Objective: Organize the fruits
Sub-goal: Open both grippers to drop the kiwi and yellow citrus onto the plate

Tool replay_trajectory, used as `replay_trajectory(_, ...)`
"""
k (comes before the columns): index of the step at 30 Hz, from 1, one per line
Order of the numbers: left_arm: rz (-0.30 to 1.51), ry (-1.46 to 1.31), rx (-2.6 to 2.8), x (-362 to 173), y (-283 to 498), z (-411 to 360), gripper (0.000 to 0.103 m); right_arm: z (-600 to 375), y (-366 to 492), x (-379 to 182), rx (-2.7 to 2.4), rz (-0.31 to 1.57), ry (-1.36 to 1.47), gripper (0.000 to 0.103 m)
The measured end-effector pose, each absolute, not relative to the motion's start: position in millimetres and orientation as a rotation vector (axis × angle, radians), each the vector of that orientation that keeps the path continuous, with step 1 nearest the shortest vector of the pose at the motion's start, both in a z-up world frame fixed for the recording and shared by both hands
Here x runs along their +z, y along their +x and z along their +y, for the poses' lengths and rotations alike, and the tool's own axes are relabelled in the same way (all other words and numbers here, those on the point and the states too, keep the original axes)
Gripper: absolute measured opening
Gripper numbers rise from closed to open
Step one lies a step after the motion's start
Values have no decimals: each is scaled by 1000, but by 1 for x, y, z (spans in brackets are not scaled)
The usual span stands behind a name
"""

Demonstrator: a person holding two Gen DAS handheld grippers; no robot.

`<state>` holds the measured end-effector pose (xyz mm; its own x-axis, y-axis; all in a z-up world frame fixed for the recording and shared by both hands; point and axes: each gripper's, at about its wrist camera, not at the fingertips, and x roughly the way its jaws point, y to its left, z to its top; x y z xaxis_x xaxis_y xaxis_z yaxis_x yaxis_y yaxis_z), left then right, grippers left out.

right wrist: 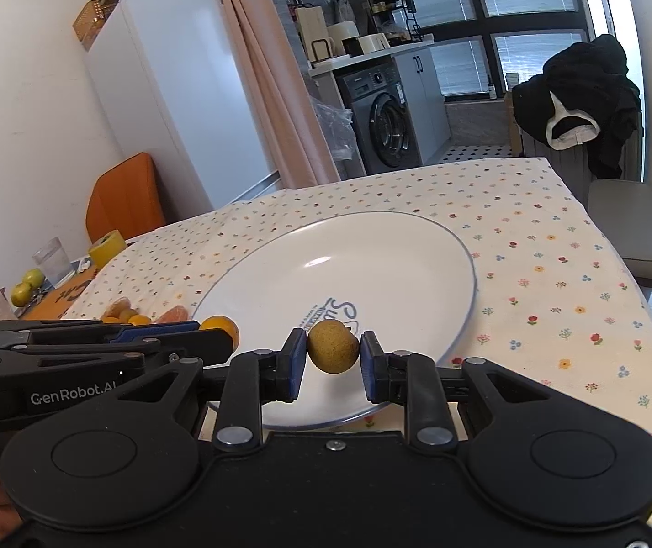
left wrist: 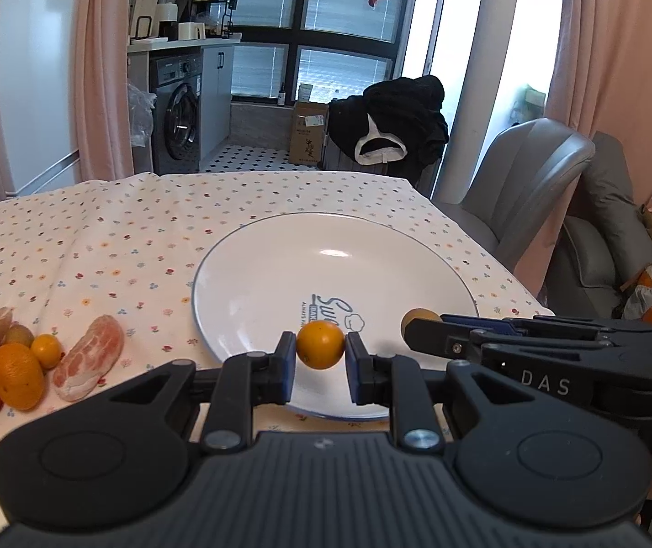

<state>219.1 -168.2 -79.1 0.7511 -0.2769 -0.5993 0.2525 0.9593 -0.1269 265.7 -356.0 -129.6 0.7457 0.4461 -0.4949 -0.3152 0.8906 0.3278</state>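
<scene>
A small round orange (left wrist: 320,344) is being pinched between the left gripper (left wrist: 317,362) pads at lower centre, hanging over the near rim of the white plate (left wrist: 280,265), seemingly for setting down. The right gripper (right wrist: 331,362) is clamping a dull brownish fruit (right wrist: 332,345) likewise. More fruit (left wrist: 19,356) is lying lower left on the tablecloth (left wrist: 97,228).

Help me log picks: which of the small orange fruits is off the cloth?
The small orange fruit clamped in the left gripper over the plate; the others lie on the tablecloth.
</scene>
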Motion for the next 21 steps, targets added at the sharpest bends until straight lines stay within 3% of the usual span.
replay_trajectory(21, 670, -53, -275, -71, 208, -161, 25, -351, 257, -119, 426, 587, 218, 29)
